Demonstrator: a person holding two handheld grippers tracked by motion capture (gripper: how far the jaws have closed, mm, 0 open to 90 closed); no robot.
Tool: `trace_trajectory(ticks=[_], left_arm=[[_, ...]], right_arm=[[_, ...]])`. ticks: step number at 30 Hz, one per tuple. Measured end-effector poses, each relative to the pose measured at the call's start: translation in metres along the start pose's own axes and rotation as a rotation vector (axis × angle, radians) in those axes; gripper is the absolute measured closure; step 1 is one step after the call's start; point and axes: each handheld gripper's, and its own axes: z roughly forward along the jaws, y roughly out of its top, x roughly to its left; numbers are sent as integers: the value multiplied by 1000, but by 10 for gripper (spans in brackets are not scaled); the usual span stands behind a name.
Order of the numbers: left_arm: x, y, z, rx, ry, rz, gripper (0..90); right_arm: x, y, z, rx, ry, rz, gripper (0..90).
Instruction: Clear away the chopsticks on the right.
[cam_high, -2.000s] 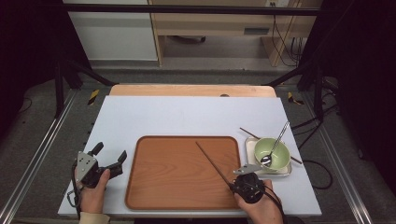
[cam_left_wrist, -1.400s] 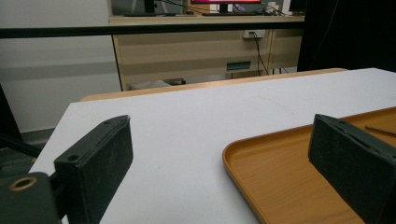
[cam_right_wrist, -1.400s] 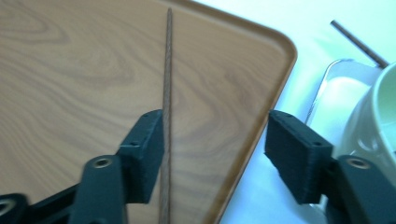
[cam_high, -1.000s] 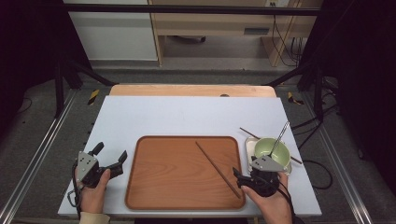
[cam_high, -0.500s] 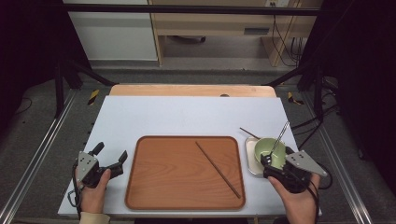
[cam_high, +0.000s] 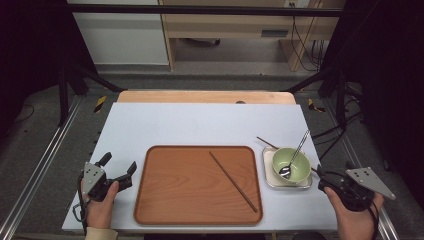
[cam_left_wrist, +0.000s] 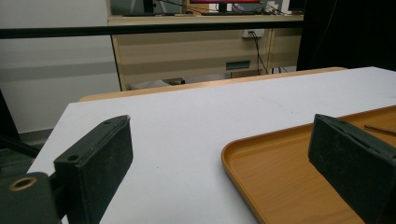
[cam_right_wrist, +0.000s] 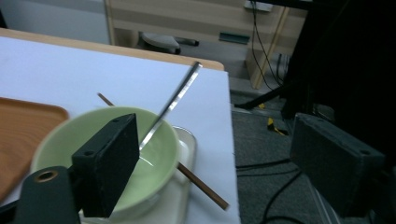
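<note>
Peeking under the green bowl (cam_right_wrist: 105, 158), a chopstick (cam_right_wrist: 201, 186); right gripper (cam_right_wrist: 215, 163) jaws spread, lately narrowing, empty

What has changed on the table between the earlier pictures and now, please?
The right gripper let go of the chopstick, which now lies on the tray, and swung right past the bowl, jaws open and empty, lately closing a little. The left gripper, bowl and spoon stayed put.
</note>
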Motion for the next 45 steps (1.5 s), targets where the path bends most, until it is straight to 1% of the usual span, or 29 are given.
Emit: trace_trajectory(ticks=[2,4,6,7,8,9,10,11,13,15,18,20,22,25,26,27,28,31,32,36,38,41,42,43,45], left_arm=[[0,0,0,1,-1,0,61],[-1,0,0,2,0,4,61],[-2,0,0,3,0,10,61],[-2,0,0,4,0,14,61],[-3,0,0,5,1,16,61],[-3,0,0,6,1,18,61],[-3,0,0,5,2,20,61],[-3,0,-1,6,4,19,61],[-2,0,-1,6,7,18,61],[-2,0,-1,8,10,19,62],[-2,-1,0,12,10,22,62],[-3,-1,0,13,9,24,62],[-3,-1,1,18,8,33,63],[-3,-1,1,20,8,31,64],[-3,-1,2,20,9,31,64],[-3,-1,1,19,8,31,64],[-3,-1,1,18,8,31,65],[-3,-2,1,19,8,30,65],[-3,-2,1,19,8,30,65],[-3,-2,2,20,6,32,67],[-4,-2,2,22,6,34,68],[-4,-2,2,24,6,32,68],[-4,-2,2,24,5,33,68],[-4,-2,2,24,5,32,69],[-3,-2,3,24,4,31,68]], right_arm=[[-7,-5,1,27,-7,5,223],[-13,-13,5,73,4,3,288],[-19,-20,13,126,22,-5,348],[-23,-22,18,142,34,-22,376],[-26,-23,23,166,56,-23,391],[-29,-23,27,184,97,-13,410],[-32,-22,31,194,136,-17,436],[-34,-21,35,219,150,-53,453],[-39,-18,43,268,159,-156,491],[-45,-15,50,314,207,-209,514],[-48,-12,60,378,256,-285,536],[-48,-10,65,408,294,-314,559],[-47,-11,72,434,318,-338,573],[-46,-15,80,462,344,-347,598],[-46,-17,83,465,357,-345,600],[-45,-20,84,476,362,-331,604],[-46,-23,86,473,370,-339,604],[-49,-30,89,468,377,-311,604],[-50,-32,90,468,377,-292,604],[-55,-37,94,451,393,-264,611],[-56,-37,95,455,395,-250,624],[-55,-37,97,449,413,-248,640],[-55,-37,97,453,418,-256,644],[-54,-36,97,453,424,-250,647],[-52,-36,98,455,436,-255,663]])
